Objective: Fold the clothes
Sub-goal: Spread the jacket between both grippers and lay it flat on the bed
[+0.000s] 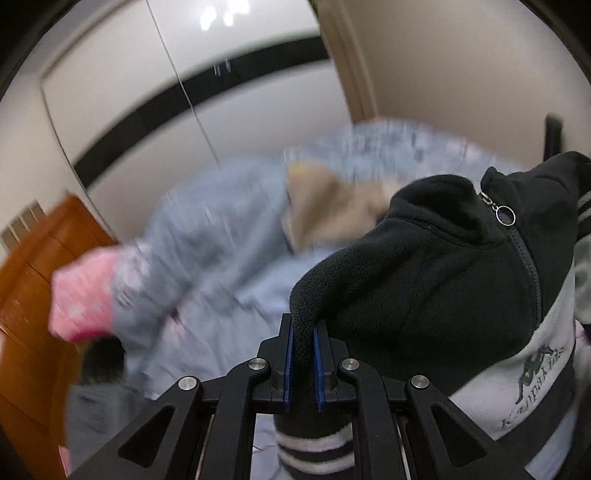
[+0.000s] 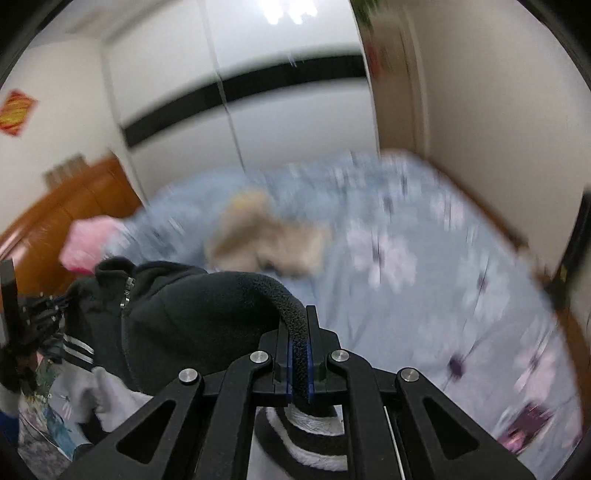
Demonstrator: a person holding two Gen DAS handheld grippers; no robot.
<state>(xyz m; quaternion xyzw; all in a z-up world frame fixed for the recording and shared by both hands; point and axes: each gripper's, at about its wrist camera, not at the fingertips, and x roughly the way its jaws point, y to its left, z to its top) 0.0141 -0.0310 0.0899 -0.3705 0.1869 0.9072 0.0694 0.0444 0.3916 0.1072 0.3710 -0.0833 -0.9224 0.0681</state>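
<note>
Before us the bed [image 2: 424, 266] in its blue floral cover fills the blurred background. We hold the black and grey fleece jacket [image 1: 454, 280] up above it, stretched between both grippers. Our left gripper [image 1: 303, 362] is clamped on one black fold, our right gripper [image 2: 300, 363] on another. A tan garment [image 2: 258, 236] lies on the bed beyond.

Bright, even indoor light falls from a ceiling lamp [image 2: 290, 11] that blows out to white glare at the top of both my views. My background smears with motion blur, the bed [image 2: 406, 266] most of all, while the fleece jacket [image 1: 443, 266] close by stays sharp. Fisheye edges bend and darken.
</note>
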